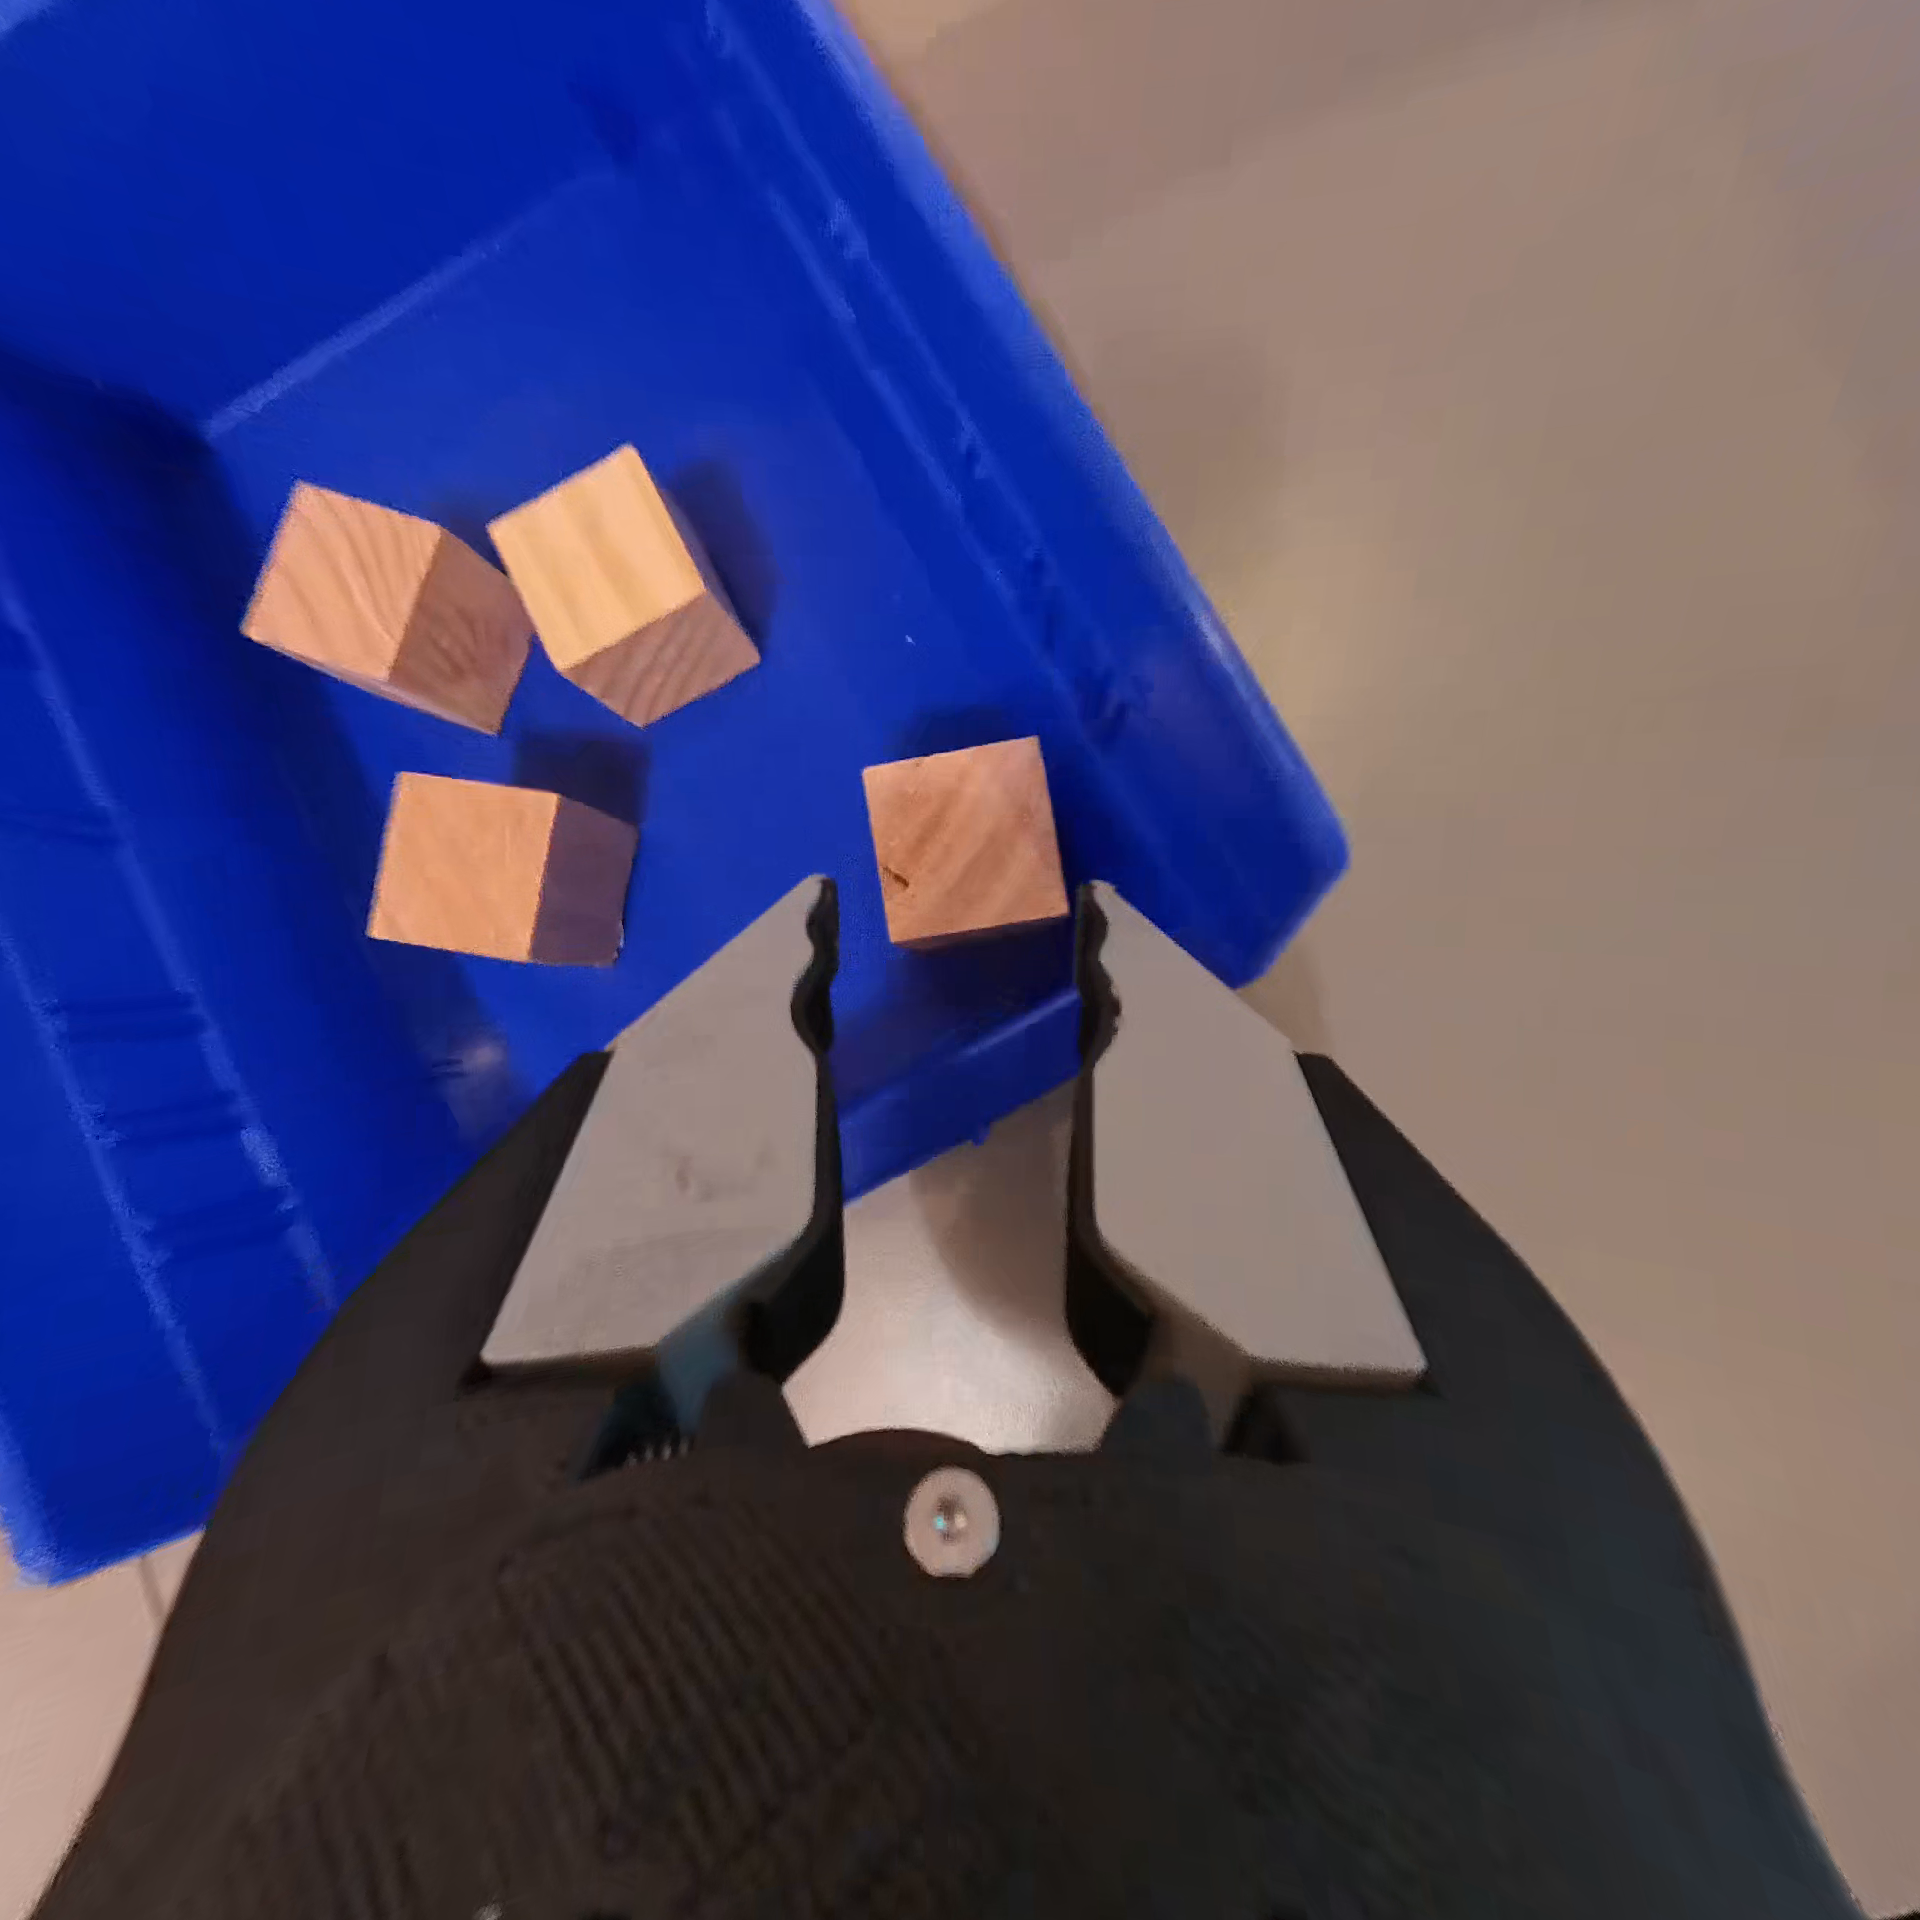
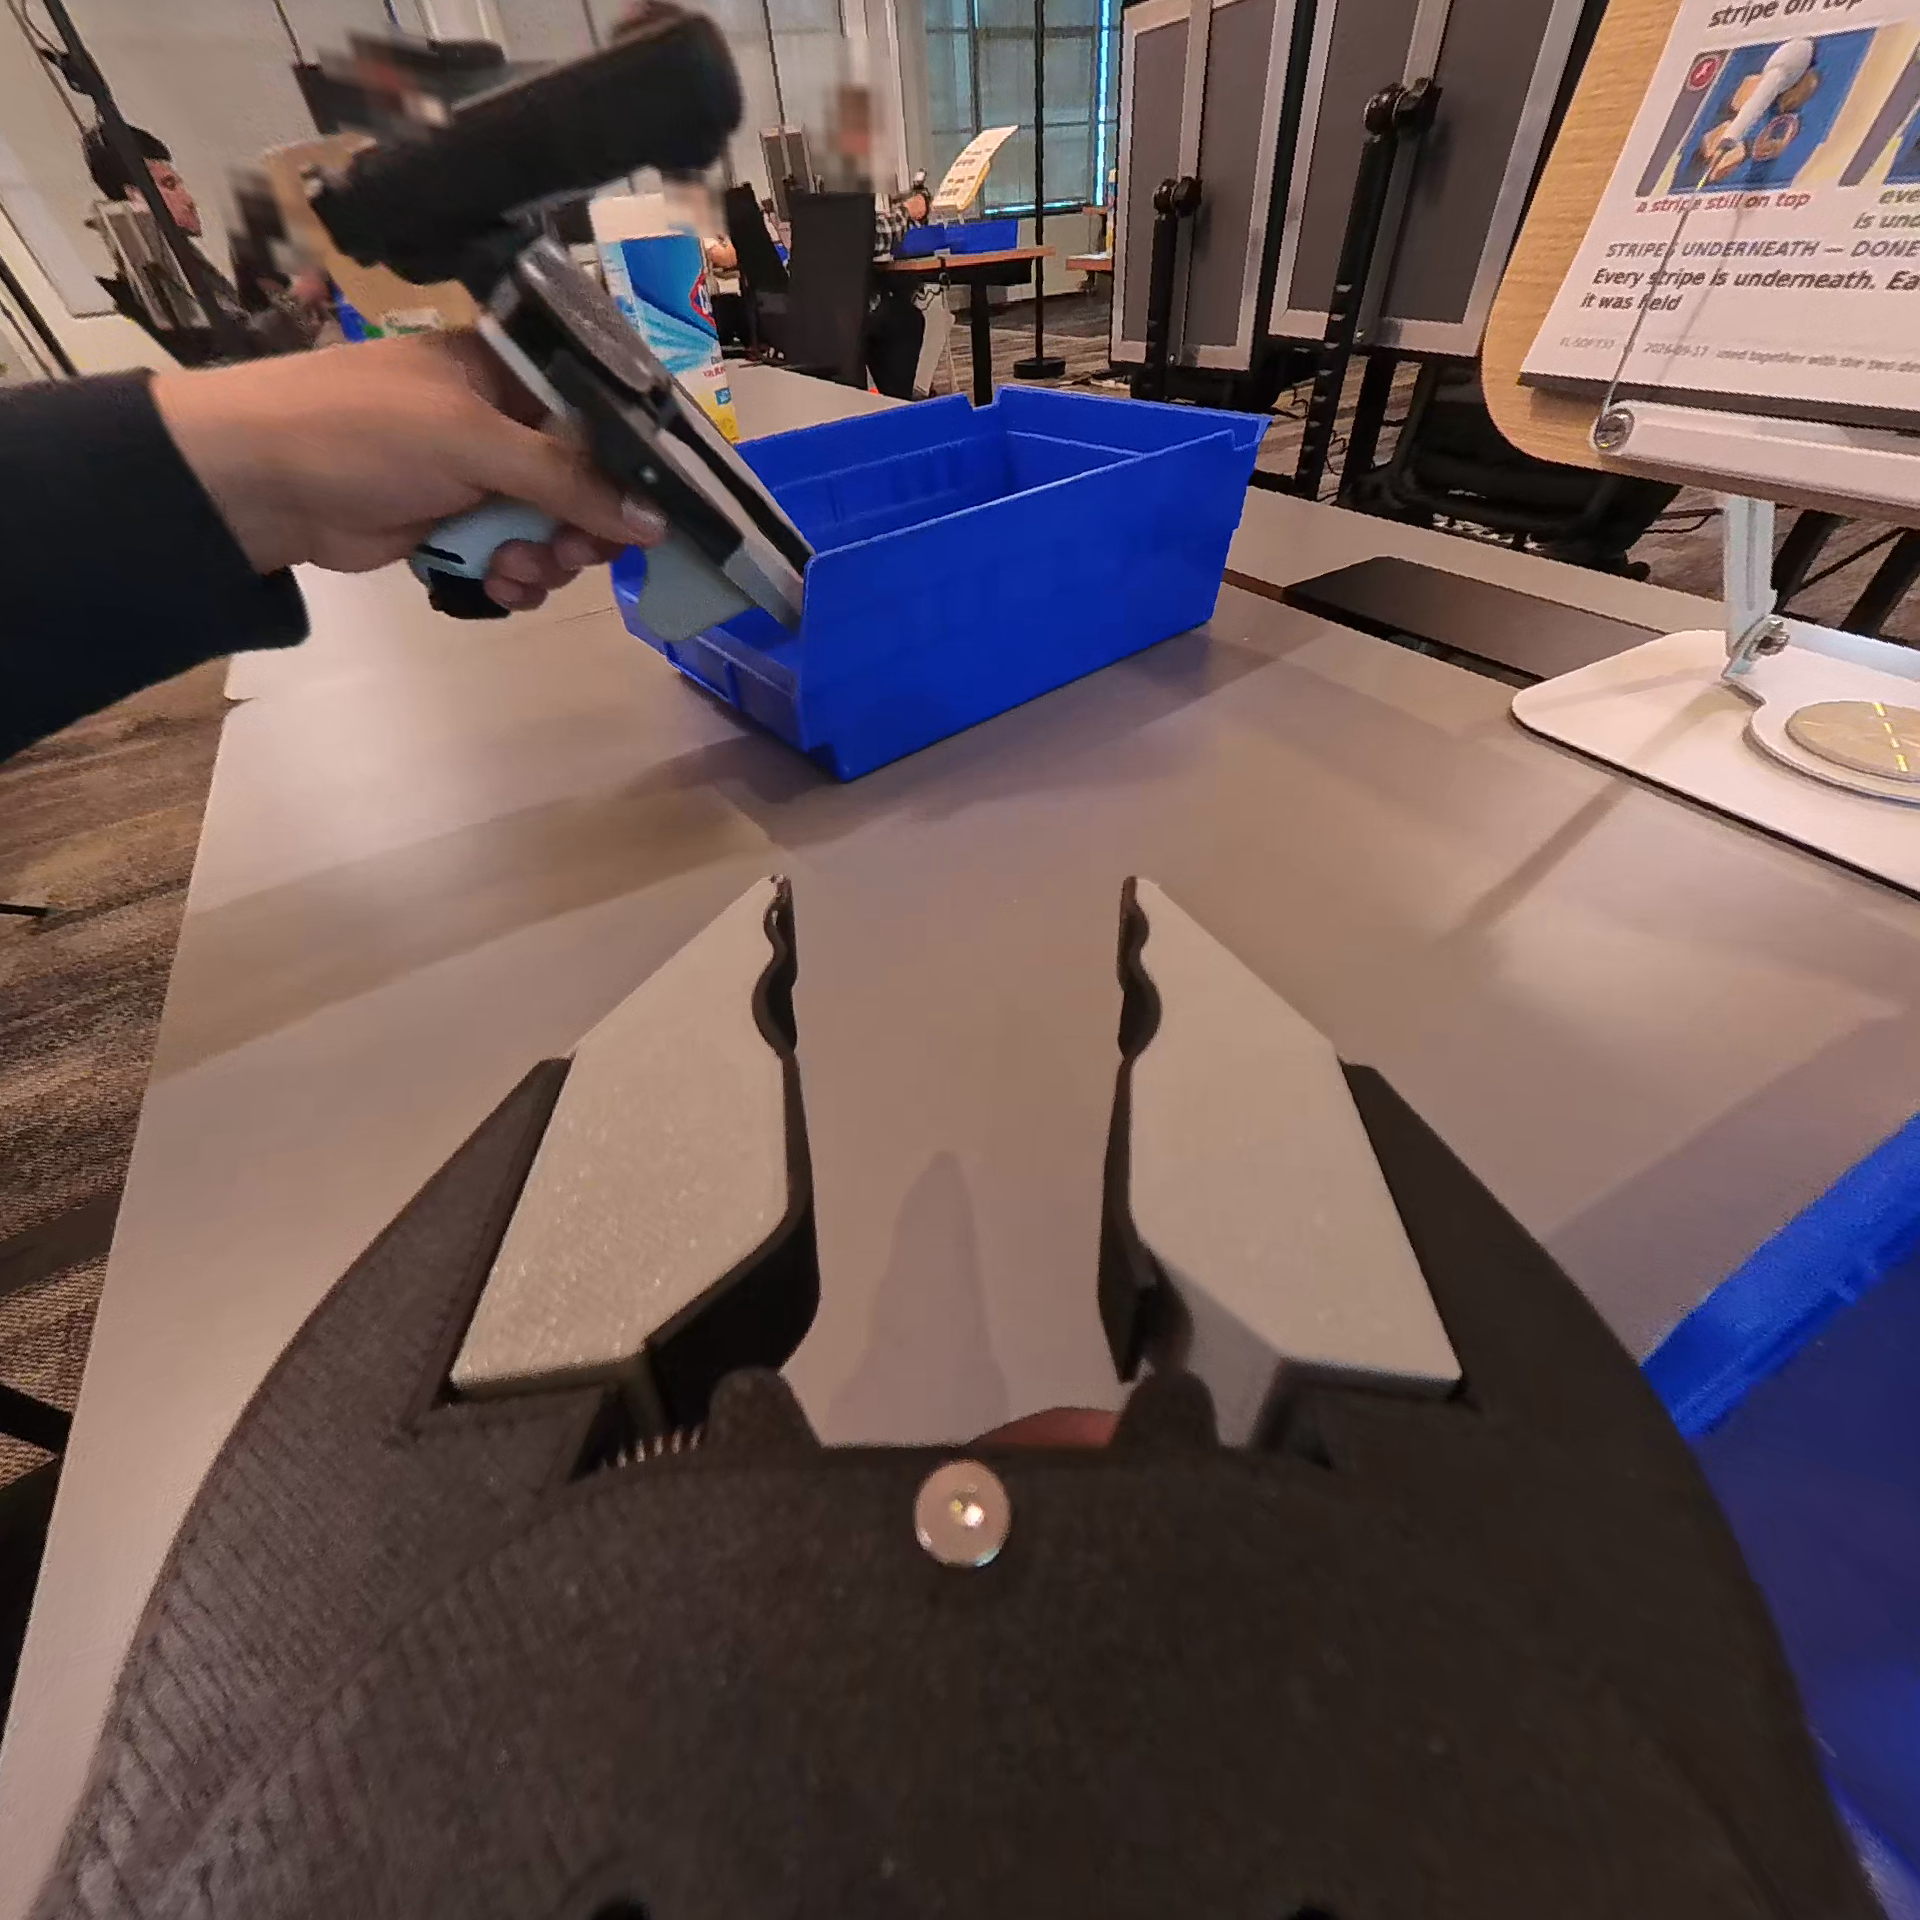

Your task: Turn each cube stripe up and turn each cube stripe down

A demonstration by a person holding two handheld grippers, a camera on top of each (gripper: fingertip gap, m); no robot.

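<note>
Several plain wooden cubes lie in a blue bin (image 1: 1164, 644). No stripe shows on any visible face. One cube (image 1: 966, 836) sits near the bin's right wall, one (image 1: 488, 868) at lower left, and two more (image 1: 379, 603) (image 1: 618, 582) lie farther in. My left gripper (image 1: 951, 894) is open and empty, above the bin's near end, just short of the right-hand cube. In the right wrist view the same bin (image 2: 997, 613) stands on the grey table (image 2: 1351, 935); a hand holds the left gripper (image 2: 774, 603) over its near corner. My right gripper (image 2: 951, 894) is open and empty above the table.
A white stand (image 2: 1704, 717) with an instruction sheet (image 2: 1745, 187) stands at the right of the table. Another blue bin's edge (image 2: 1797, 1299) sits close at the right. A wipes canister (image 2: 665, 291) stands behind the bin. People and desks are in the background.
</note>
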